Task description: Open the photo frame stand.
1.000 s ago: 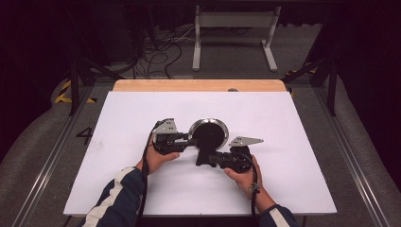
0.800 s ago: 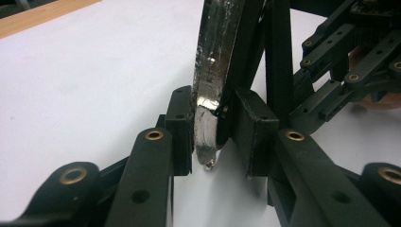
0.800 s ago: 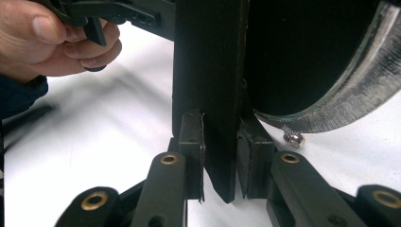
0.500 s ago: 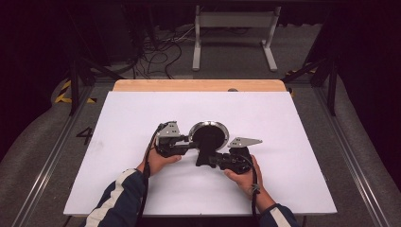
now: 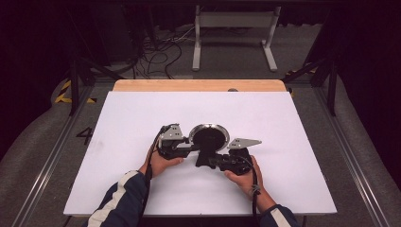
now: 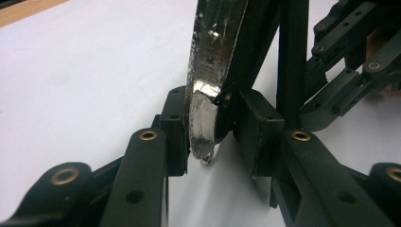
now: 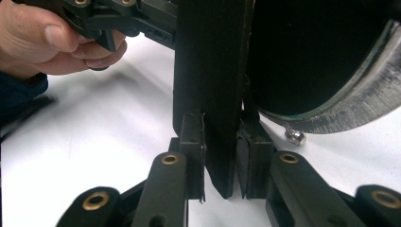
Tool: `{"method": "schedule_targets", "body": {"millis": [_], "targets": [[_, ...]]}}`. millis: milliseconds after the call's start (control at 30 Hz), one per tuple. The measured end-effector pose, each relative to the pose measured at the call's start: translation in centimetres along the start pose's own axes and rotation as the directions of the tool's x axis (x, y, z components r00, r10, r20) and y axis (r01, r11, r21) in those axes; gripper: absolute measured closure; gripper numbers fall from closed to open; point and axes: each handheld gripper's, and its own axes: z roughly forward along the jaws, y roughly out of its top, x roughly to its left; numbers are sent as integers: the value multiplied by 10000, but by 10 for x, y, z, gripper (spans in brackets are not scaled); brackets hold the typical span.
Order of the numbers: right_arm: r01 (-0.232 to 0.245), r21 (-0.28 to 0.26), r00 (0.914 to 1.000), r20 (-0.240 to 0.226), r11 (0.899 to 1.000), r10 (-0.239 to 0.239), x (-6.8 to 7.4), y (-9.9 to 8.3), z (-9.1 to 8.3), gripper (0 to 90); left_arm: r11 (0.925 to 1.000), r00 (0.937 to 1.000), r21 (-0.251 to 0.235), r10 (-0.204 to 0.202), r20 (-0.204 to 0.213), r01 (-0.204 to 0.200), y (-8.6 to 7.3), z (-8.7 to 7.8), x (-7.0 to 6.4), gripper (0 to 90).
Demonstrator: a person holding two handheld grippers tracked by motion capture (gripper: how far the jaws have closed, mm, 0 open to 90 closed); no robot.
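Pan (image 5: pixel 208 138) mid-worktop (image 5: pixel 293 184), open room all round. Left tool (image 5: pixel 190 147) clenched on its rim; right tool (image 5: pixel 204 161) clenched on its black handle (image 7: pixel 210 94). Pan's inside is hard to make out.

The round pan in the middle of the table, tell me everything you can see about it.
The pan is small and round, with a black inside, a scuffed silvery metal rim and a flat black handle. It sits about mid-table on the white table. The left gripper is shut on its rim; the right gripper is shut on the handle. A small metal stud shows under the rim.
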Motion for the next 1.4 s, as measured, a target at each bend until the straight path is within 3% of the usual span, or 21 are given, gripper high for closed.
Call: {"method": "schedule_targets", "body": {"millis": [200, 433, 500, 600, 667, 1000, 1033, 1100, 1400], "targets": [[-19, -23, 10000, 56, 10000, 19, 0, 0, -2, 749, 9983, 9957, 168, 570, -735, -559, 1, 1, -9, 671], [-81, -142, 9999, 133, 9999, 83, -2, 2, -6, 735, 9969, 9878, 82, 790, -1340, -786, 1, 3, -13, 668], [-95, -154, 9999, 115, 9998, 97, -4, 3, -6, 729, 9939, 9767, 250, 1105, -1839, -1078, 2, 5, -13, 672], [-30, -97, 9999, 144, 9999, 31, -4, 4, -5, 727, 9920, 9690, 368, 1255, -2127, -1204, 0, 6, -9, 691], [16, 158, 9998, 202, 9999, -19, -3, 2, -2, 728, 9921, 9705, 348, 1254, -2058, -1208, -1, 6, -6, 708], [0, 10, 9994, 342, 10000, 0, -4, 2, -2, 723, 9878, 9537, 448, 1556, -2574, -1491, 0, 12, -5, 695], [-16, 17, 9992, 389, 10000, 15, -4, 2, -2, 721, 9851, 9471, 535, 1721, -2707, -1637, 1, 14, -5, 695], [-18, 32, 9989, 459, 10000, 17, -5, 2, -3, 719, 9831, 9418, 577, 1828, -2822, -1735, 2, 16, -5, 693], [-39, 98, 9980, 631, 9999, 33, -5, 1, -1, 724, 9804, 9317, 682, 1970, -3052, -1850, 2, 20, -4, 686]]}}
